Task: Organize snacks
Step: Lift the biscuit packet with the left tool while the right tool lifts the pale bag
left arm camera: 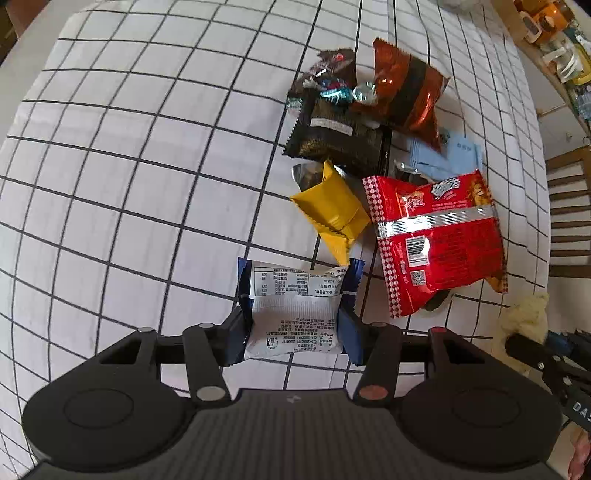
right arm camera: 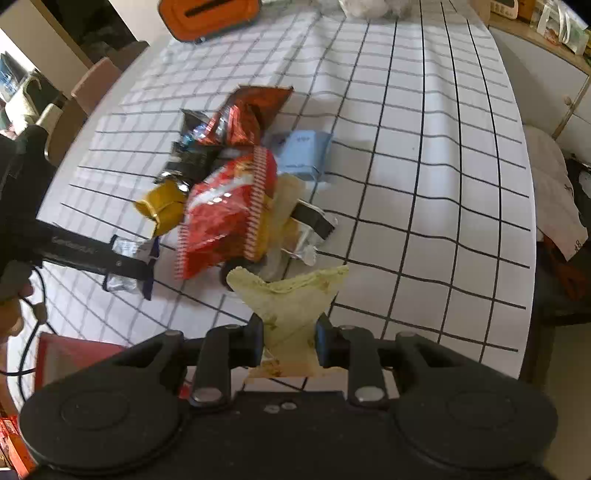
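My left gripper [left arm camera: 293, 326] is shut on a white-and-blue snack packet [left arm camera: 291, 295], lifted above the checked tablecloth [left arm camera: 129, 166]. Just beyond it lies the snack pile: a yellow packet [left arm camera: 332, 206], a red packet [left arm camera: 436, 240], a black packet [left arm camera: 340, 136], a red-brown bag [left arm camera: 402, 92] and a light blue packet [left arm camera: 447, 155]. My right gripper [right arm camera: 290, 339] is shut on a pale yellow-green packet [right arm camera: 291, 302], held up near the pile's red packet [right arm camera: 225, 218]. In the right wrist view the left gripper [right arm camera: 133, 264] shows at the left with its packet [right arm camera: 127, 245].
An orange case [right arm camera: 210, 14] sits at the table's far end. A wooden chair [left arm camera: 569, 210] and a cluttered shelf [left arm camera: 554, 44] stand past the right edge. A red box [right arm camera: 66, 354] lies at the near left, beside a person's hand [right arm camera: 11, 314].
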Motion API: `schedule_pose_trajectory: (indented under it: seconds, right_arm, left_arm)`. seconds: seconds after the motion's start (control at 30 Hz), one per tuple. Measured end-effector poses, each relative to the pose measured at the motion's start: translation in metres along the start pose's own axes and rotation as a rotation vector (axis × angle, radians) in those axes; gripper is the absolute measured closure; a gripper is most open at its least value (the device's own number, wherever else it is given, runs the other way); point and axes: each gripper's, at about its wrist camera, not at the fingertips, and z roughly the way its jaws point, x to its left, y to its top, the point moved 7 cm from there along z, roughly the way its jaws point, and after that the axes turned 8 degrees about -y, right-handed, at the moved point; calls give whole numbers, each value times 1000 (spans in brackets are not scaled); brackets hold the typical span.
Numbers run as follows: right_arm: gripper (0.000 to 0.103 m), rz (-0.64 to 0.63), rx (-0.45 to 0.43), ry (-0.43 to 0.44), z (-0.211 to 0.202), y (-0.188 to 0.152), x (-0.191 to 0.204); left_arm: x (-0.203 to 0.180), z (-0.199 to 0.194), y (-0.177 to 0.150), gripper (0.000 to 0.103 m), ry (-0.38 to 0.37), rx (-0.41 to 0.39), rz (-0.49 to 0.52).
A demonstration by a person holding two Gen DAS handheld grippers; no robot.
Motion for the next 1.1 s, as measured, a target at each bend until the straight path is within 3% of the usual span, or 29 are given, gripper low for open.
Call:
schedule_pose_trajectory:
  seconds: [0.27,0.5,0.57,0.7,0.83,1.0,1.1]
  right_arm:
    - [77,8,-73,33,-42,-6,4]
    - [77,-14,-143,88,-90,-17,11]
    - [77,-26,-155,97,-101,-24,13]
    - [77,-33,-158,118,-113,-40,15]
    - [77,-28,-148,149,-119,-61,16]
    - [77,-29,-157,177,-126,-74,16]
    - [77,-12,-168,179,-126,-73,15]
  left_arm:
    - [-10,-39,-8,51,-38,-67,4]
    - [-45,-82,-31,51,-49,-148,97]
    - [-55,-92,-43,61,-48,-159,135]
    - [-70,-103,-67,64,-57,-177,182]
    - [-69,-96,-77,64,-21,-155,176]
    - [-62,-79,-58,64,17,-101,178]
    - [-64,-54,-43,55,56,-22,240]
